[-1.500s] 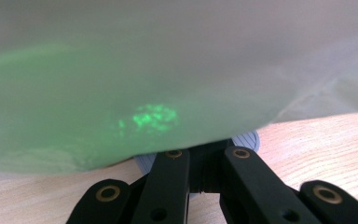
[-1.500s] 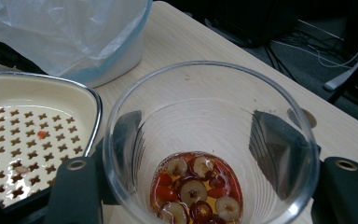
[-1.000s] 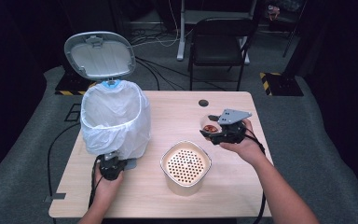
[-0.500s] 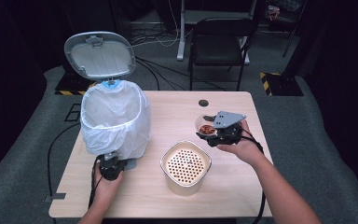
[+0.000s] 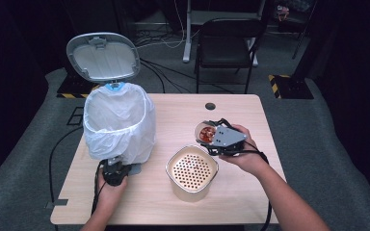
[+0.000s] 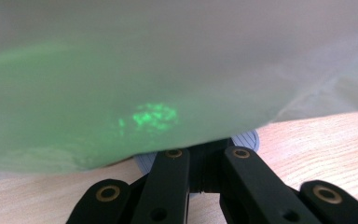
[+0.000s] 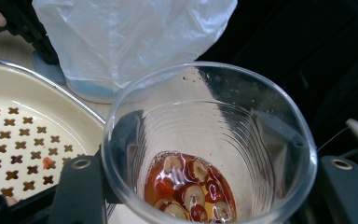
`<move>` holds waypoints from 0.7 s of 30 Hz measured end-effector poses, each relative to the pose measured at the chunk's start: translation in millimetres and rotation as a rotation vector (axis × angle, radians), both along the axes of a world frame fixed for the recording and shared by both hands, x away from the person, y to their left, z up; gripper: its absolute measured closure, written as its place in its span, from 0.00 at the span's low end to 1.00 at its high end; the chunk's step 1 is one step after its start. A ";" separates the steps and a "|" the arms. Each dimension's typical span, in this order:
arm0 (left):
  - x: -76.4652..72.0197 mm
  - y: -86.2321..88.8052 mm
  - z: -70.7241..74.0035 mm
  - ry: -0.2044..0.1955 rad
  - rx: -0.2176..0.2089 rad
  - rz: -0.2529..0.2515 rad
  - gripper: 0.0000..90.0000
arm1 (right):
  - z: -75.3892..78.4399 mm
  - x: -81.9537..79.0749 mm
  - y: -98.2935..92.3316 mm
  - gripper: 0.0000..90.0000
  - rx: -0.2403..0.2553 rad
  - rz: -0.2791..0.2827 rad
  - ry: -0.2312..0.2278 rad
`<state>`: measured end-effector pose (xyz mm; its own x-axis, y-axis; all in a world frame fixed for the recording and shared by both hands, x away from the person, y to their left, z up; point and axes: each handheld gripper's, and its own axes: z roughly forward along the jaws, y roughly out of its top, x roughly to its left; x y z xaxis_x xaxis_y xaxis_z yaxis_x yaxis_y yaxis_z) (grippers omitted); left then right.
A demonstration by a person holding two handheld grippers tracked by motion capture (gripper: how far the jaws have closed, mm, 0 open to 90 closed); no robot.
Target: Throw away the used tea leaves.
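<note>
room: dark | floor [image 5: 327,144]: grey carpet — cables | chair [image 5: 229,45]: black, behind wooden table [image 5: 173,108]

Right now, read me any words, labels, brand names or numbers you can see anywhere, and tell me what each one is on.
No readable text anywhere.
The bin lid: moulded shapes, no letters.
The bin liner: plain white.
The clear cup of red slices: no print or label.
The perforated strainer pot: no marking.
The striped pads on the floor: only black-and-yellow bars.

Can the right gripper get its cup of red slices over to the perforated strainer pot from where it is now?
Probably yes. The right gripper holds the cup right beside the strainer pot, with nothing between them.
</note>
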<state>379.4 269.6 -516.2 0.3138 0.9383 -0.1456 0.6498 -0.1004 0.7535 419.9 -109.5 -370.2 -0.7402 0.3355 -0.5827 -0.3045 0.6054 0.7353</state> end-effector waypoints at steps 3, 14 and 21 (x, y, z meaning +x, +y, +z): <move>-0.2 0.9 0.5 0.006 0.011 -0.010 1.00 | -4.3 -8.9 3.8 0.42 -0.017 0.016 -0.064; 0.0 0.3 0.1 0.002 0.004 -0.002 1.00 | -16.8 -43.5 22.9 0.45 -0.320 0.059 -0.423; 0.2 -7.8 -1.6 -0.044 -0.124 0.005 1.00 | -29.7 -59.9 34.5 0.46 -0.515 0.085 -0.675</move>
<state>379.6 261.8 -517.8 0.3177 0.9156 -0.2465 0.6161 -0.0017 0.7876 360.0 -75.0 -400.0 -0.1896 -0.1336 -0.9727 -0.6385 0.7694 0.0188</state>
